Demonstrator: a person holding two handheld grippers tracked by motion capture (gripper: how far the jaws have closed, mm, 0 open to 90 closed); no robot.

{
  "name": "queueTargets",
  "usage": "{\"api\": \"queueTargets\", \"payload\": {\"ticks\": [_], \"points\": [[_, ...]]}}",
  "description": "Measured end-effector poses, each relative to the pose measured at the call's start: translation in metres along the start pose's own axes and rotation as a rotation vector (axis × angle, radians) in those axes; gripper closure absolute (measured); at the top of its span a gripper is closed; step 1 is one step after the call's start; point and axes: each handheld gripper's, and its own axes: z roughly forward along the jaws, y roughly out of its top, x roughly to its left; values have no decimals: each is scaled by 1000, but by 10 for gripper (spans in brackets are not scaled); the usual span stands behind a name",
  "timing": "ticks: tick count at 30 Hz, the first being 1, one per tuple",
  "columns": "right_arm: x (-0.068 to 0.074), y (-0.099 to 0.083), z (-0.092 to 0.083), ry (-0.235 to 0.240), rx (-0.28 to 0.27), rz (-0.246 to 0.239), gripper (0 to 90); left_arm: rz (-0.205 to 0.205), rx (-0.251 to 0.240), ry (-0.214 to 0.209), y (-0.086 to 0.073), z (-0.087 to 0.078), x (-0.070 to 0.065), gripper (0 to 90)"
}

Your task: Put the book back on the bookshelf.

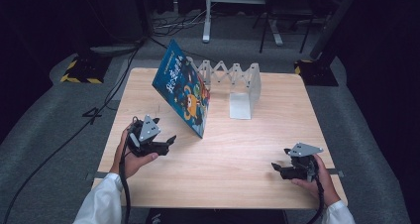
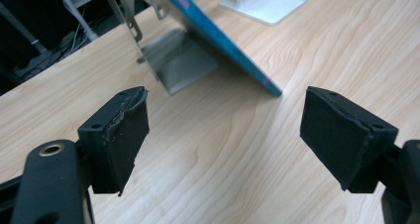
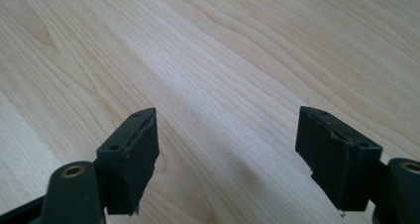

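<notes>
A blue picture book (image 1: 184, 88) stands tilted on the wooden table (image 1: 223, 184), leaning back against the left end of a white extendable book rack (image 1: 233, 78). My left gripper (image 1: 167, 143) is held low over the table just left of the book's near corner, open and empty. In the left gripper view its jaws (image 2: 223, 130) stand wide apart, with the book's lower edge (image 2: 233, 50) a short way ahead. My right gripper (image 1: 277, 169) rests near the table's front right, open with nothing between its jaws (image 3: 228, 149), over bare wood.
The rack's right end plate (image 1: 242, 105) stands on the table right of the book, and its left plate (image 2: 181, 60) lies behind the book. Beyond the table's far edge are stand legs (image 1: 208, 21) and cables on grey floor.
</notes>
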Motion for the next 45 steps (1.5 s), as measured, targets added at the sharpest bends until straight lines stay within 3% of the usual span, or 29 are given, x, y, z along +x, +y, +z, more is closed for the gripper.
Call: {"api": "queueTargets", "payload": {"ticks": [6, 14, 18, 25, 37, 41, 45], "points": [[0, -2, -7, -3, -3, -5, 255, 52, 69, 20, -15, -4, 0, 195], [-1, -5, -11, -14, 2, -10, 255, 65, 144, 18, -37, -8, 0, 193], [-1, -8, -15, -11, -3, -7, 255, 91, 183, 33, -47, -9, -2, 186], [-3, -18, -17, -40, 24, -14, 256, 86, 234, -2, -66, -11, -5, 187], [-12, -42, -22, -74, 33, 23, 262, 9, 274, -28, -102, -10, 0, 185], [-16, -50, -24, -87, 48, 38, 259, -36, 259, -43, -110, -12, 5, 183], [-23, -61, -30, -100, 33, 91, 257, -106, 237, -67, -119, -16, 9, 181]]}}
